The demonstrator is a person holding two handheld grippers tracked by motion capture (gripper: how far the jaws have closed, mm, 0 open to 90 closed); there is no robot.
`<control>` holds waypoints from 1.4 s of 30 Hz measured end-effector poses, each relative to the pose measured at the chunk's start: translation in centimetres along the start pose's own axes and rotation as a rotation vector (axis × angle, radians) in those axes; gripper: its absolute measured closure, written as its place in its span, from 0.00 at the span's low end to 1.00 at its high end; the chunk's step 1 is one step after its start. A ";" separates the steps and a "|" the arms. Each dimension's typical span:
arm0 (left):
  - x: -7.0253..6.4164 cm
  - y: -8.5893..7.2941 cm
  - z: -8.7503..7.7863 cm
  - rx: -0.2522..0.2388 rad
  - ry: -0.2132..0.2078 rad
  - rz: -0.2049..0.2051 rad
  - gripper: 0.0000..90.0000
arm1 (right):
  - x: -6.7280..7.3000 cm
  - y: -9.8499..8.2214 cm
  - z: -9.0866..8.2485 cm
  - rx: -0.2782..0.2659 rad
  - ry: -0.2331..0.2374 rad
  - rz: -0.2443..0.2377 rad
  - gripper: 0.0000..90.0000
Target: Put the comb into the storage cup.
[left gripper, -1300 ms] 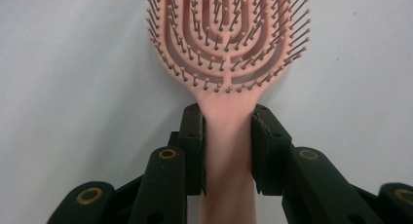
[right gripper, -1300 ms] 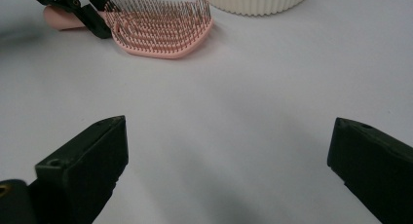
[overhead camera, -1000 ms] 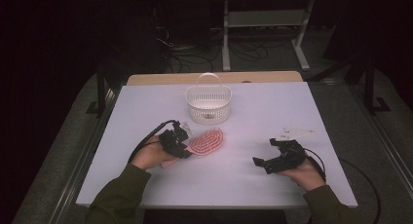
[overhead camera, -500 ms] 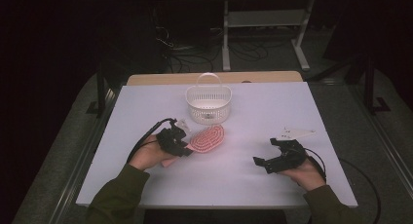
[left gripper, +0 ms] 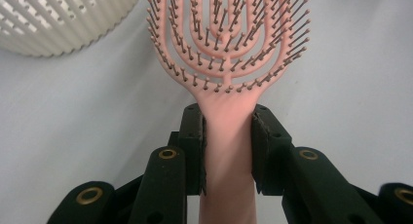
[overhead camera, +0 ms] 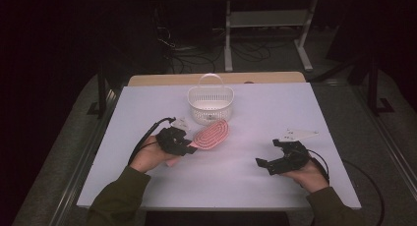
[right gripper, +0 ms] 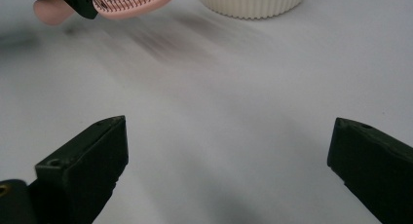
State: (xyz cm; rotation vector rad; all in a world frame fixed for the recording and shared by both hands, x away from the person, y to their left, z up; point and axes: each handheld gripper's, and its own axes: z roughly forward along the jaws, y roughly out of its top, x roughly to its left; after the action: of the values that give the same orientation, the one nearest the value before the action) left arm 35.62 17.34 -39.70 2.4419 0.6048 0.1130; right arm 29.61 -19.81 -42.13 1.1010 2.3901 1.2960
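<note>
Pink hairbrush (left gripper: 229, 48) is already clamped by its handle in the left hand-held gripper (left gripper: 227, 136), near the white basket (overhead camera: 210, 105) but not yet inside, while the right hand-held gripper (right gripper: 229, 151) rests gaping wide.

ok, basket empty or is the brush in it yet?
Empty. The basket shows a bare floor; the pink brush sits outside, handle clamped in the left tongs.

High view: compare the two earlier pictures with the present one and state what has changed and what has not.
The left gripper, shut on the pink hairbrush by its handle, has carried it slightly toward the white basket. The right gripper stays open, resting on the table; the basket has not moved.
</note>
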 end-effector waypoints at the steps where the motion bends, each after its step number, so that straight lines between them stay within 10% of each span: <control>1: 0.0 0.0 0.0 -0.014 -0.003 -0.003 0.78 | 0.0 0.0 0.0 0.000 0.001 0.002 0.01; 42: -1.4 -0.4 -0.4 -0.331 0.032 -0.026 0.78 | 0.5 0.7 0.1 -0.010 0.036 0.026 0.01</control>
State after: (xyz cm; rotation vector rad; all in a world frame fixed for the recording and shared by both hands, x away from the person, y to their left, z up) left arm 34.09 17.20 -39.57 2.1153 0.5808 0.2242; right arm 29.66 -19.20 -41.57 1.1190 2.4004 1.3460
